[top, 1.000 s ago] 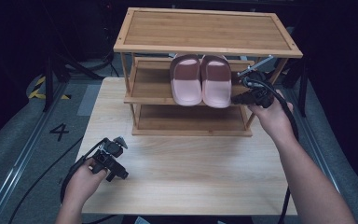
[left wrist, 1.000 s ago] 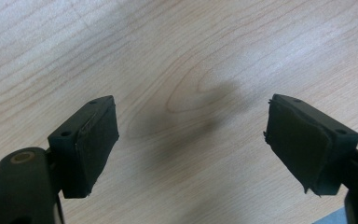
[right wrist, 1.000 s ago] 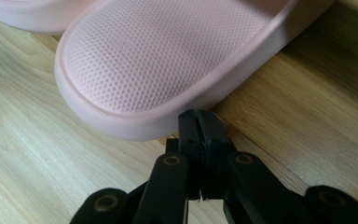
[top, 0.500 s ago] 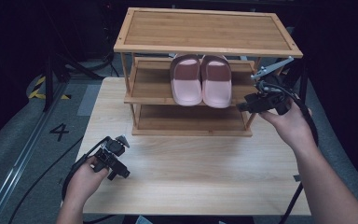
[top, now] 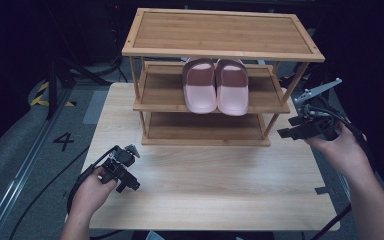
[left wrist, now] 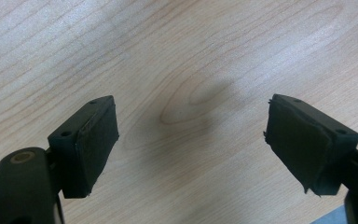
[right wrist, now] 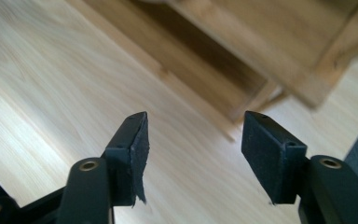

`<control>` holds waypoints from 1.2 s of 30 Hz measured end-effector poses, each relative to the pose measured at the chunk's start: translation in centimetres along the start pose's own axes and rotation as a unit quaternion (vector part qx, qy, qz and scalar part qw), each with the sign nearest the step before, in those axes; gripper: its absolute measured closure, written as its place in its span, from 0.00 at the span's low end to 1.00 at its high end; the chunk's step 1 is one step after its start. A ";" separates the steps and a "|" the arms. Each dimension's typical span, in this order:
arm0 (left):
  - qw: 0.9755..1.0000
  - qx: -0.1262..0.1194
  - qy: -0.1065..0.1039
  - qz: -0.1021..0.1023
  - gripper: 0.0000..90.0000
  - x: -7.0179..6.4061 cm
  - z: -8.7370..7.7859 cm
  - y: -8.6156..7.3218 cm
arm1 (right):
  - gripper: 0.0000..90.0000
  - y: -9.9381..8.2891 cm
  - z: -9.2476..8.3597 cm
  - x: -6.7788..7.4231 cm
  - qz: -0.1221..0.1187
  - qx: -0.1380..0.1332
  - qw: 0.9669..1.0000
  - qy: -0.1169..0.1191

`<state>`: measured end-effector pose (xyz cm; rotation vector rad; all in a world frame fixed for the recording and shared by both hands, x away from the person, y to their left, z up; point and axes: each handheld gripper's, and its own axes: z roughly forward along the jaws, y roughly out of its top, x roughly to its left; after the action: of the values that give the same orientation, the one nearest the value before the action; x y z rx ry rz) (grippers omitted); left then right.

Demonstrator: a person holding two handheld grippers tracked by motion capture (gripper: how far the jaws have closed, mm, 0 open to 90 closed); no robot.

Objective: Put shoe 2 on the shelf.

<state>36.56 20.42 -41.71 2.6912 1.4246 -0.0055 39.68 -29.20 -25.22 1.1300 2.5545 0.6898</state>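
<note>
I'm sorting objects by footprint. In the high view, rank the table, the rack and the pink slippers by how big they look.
1. Table
2. Rack, though it stands higher, nearer the camera
3. Slippers; the two look alike

The left hand (top: 91,186) holds the left gripper (top: 128,184) low and near the body with its jaws wide apart and empty, while the right hand (top: 336,146) holds the right gripper (top: 286,133) farther out, jaws apart and empty too.
</note>
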 end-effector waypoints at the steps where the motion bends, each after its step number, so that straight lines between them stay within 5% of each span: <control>1: 1.000 0.000 0.000 0.001 0.19 0.0 0.0 0.0 | 0.45 -0.4 0.1 -0.2 0.004 0.006 1.000 -0.002; 8: 1.000 -0.004 -0.010 0.004 0.19 0.0 -0.2 0.1 | 0.44 -3.2 0.7 -1.4 0.019 0.023 1.000 0.004; 18: 1.000 -0.004 -0.006 0.003 0.19 -0.1 0.1 0.1 | 0.38 -7.6 5.1 -2.5 0.063 0.071 0.995 0.014; 26: 1.000 0.000 -0.004 0.002 0.19 -0.2 0.2 0.1 | 0.33 -9.3 7.9 -2.1 0.073 0.071 0.995 0.019; 30: 1.000 0.000 -0.002 0.003 0.19 -0.1 0.2 0.1 | 0.29 -10.2 9.2 -1.9 0.096 0.052 0.993 0.044; 36: 1.000 0.001 0.001 0.001 0.19 -0.1 0.4 0.1 | 0.24 -11.1 10.9 -1.6 0.091 0.044 0.994 0.043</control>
<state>36.59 20.21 -42.05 2.6953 1.4227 -0.0056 38.34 -33.45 -40.21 1.4054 2.5989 0.6868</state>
